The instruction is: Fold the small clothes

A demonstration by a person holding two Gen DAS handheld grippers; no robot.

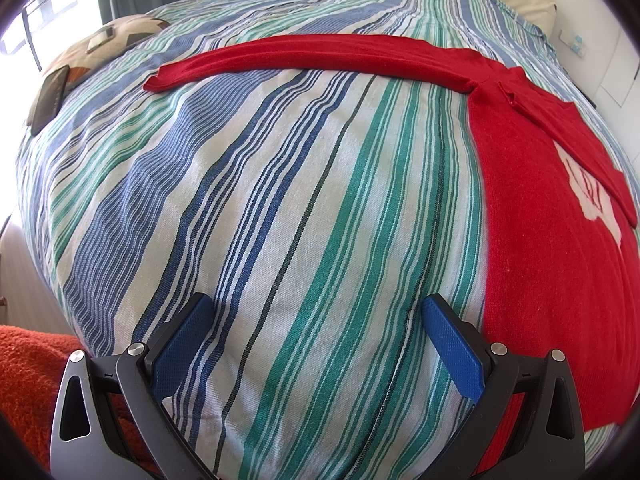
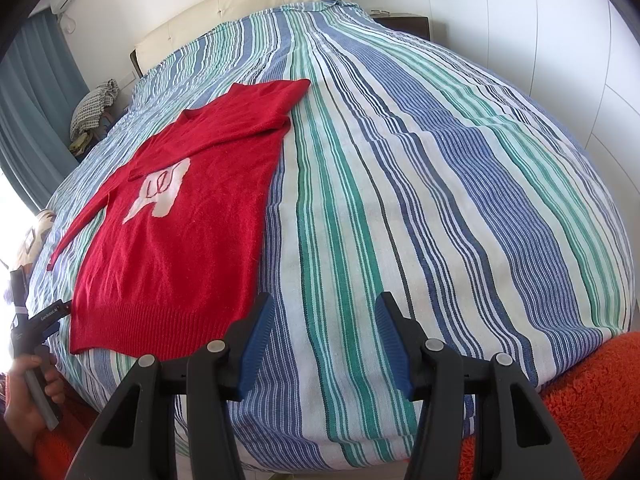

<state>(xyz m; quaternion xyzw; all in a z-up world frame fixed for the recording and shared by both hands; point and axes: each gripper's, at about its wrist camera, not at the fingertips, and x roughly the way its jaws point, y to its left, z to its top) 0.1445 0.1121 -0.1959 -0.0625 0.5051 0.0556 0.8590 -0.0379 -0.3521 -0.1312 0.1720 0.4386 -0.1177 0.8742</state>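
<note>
The bed (image 2: 400,200) carries a red sweater (image 2: 180,240) lying flat, front up, toward its left side. One sleeve (image 2: 224,136) is folded across the chest over a white motif (image 2: 160,192); the other sleeve (image 1: 304,56) lies stretched out sideways. That sleeve likely goes next: reach, pinch near the cuff, carry it over. Left tool (image 1: 316,320) and right tool (image 2: 326,320) both gape wide, holding nothing, near the hem.

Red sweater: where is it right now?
The red sweater lies flat on the striped bedspread, left in the right wrist view, hem near the bed's front edge.
</note>
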